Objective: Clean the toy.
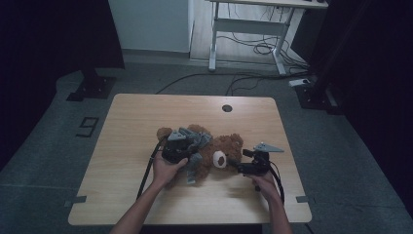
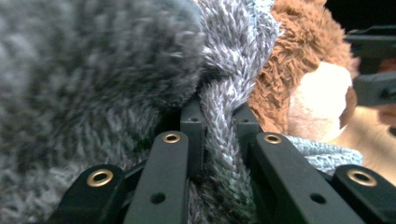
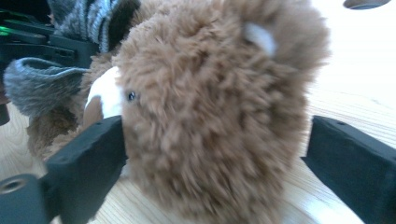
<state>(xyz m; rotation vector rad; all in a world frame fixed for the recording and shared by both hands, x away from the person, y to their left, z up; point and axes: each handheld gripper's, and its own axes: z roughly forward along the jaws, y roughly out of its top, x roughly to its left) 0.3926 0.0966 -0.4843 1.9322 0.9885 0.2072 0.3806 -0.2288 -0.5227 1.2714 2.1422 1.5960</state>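
My left tool (image 2: 212,140) pinches the grey knitted scarf (image 2: 224,93) to tug it, while my right tool (image 3: 215,154) gapes around the teddy bear's (image 3: 210,116) head, steadying nothing yet.

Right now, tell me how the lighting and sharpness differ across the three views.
High view: dim and murky, dark surroundings, the table pale. Left gripper view: the grey scarf between the jaws is fairly crisp, the fuzz at left smeared soft. Right gripper view: the teddy bear is blurred, the tabletop behind washed out.
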